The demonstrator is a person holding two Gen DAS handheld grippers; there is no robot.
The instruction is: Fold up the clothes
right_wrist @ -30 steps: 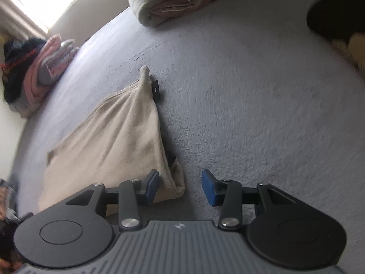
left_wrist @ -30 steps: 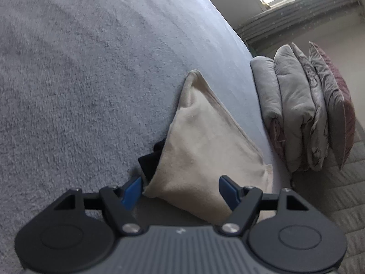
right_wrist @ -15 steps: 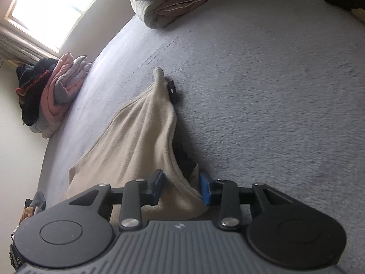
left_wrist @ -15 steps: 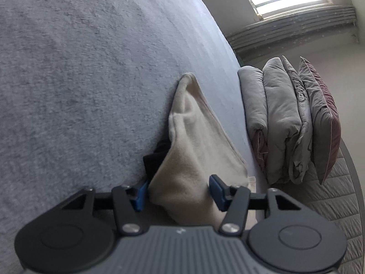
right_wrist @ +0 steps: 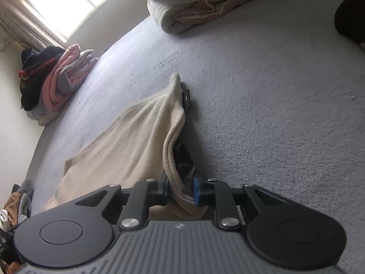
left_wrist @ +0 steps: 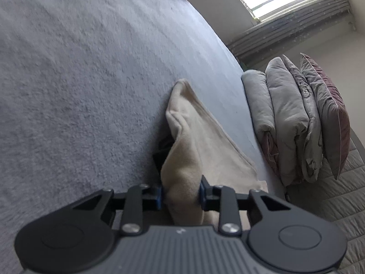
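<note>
A cream fleece garment lies on the grey bed cover, one edge lifted. My left gripper is shut on a bunched corner of it, the cloth squeezed between the blue pads. In the right wrist view the same cream garment stretches away to the left, and my right gripper is shut on its folded hem. A dark lining or tag shows under the lifted edge, and a small black tag sticks out at the far corner.
Folded grey and pink quilts stand stacked at the bed's right side. A pile of pink, grey and dark clothes sits near the window. A rolled quilt lies at the far end, and more loose clothes lie at the left.
Both grippers went from open around the garment's corners to shut on them. The cloth's near edge has been pinched and raised off the bed cover.
</note>
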